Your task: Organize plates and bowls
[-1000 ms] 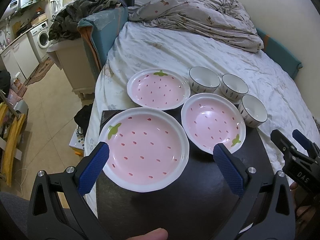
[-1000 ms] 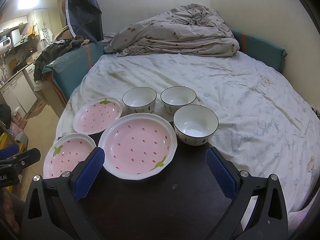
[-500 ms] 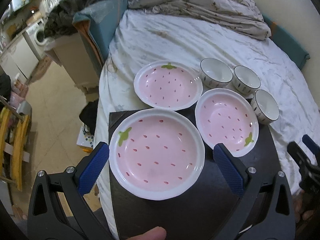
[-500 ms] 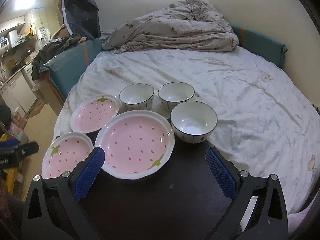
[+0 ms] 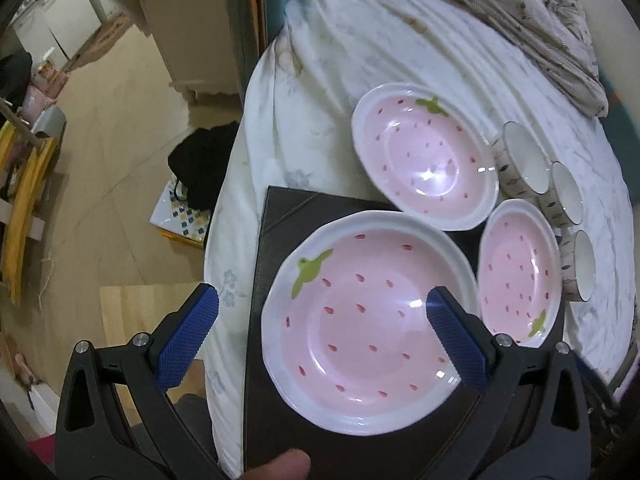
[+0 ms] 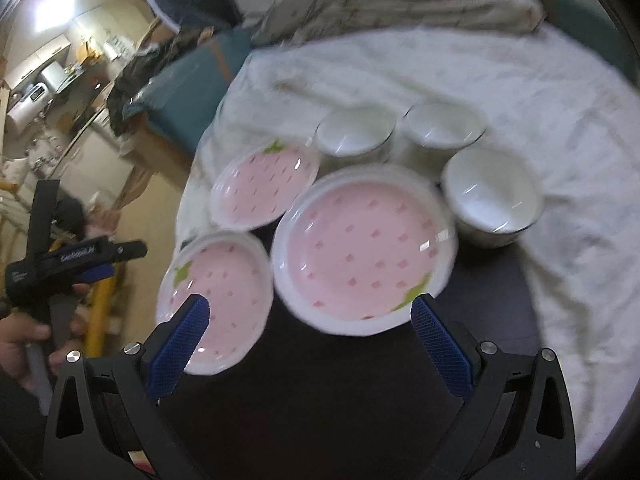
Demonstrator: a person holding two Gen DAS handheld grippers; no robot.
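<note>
— Plates first: where are they?
— Three pink strawberry plates (image 5: 368, 332) on the dark mat (image 5: 272, 240), three white bowls (image 6: 492, 196) just beyond on the bed (image 6: 520, 92).
— Grippers?
— Left gripper (image 5: 320, 320) jaws apart over the near-left plate; right gripper (image 6: 308, 320) jaws apart, holding nothing.

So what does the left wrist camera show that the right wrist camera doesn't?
Only the left wrist view shows the wooden floor beside the bed, the dark board's left corner, and sharp seed marks on the nearest strawberry plate. Only the right wrist view, which is blurred, shows the left hand-held gripper from outside and the white sheet beyond the bowls. Both show three strawberry plates, three white bowls and open blue-padded fingers.
</note>
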